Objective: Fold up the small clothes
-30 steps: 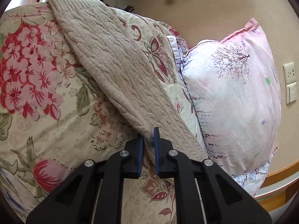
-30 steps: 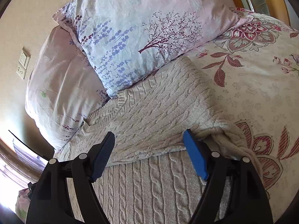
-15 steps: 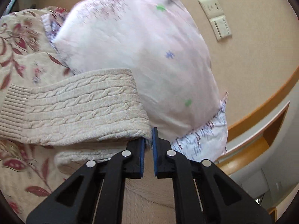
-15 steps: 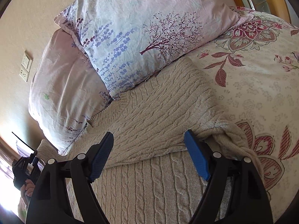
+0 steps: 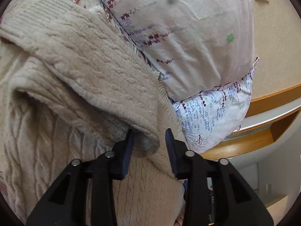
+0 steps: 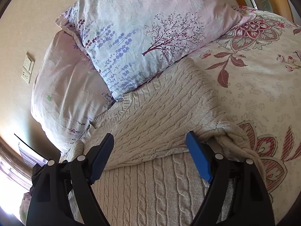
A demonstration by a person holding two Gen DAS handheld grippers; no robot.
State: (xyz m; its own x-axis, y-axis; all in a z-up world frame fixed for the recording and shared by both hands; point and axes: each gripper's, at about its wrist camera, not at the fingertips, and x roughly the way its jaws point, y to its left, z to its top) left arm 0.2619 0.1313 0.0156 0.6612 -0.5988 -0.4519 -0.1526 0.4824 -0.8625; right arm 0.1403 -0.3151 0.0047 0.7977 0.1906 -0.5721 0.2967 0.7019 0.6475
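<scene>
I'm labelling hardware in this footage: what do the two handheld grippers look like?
Both match: the left gripper and right gripper have matte black angular plastic frames with triangular cut-outs, silver round pivot screws, and flat blue pads lining the jaws. No cables or sleeves show.

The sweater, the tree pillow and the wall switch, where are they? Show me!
sweater [image 6: 160,116], right wrist view, on its folded cable-knit top layer.
tree pillow [image 6: 169,35], right wrist view, on the printed tree.
wall switch [image 6: 27,64], right wrist view, on the upper plate.

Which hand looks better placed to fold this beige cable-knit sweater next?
Probably left: the left gripper is open around a folded edge of the beige cable-knit sweater. The right gripper merely hovers open.
</scene>
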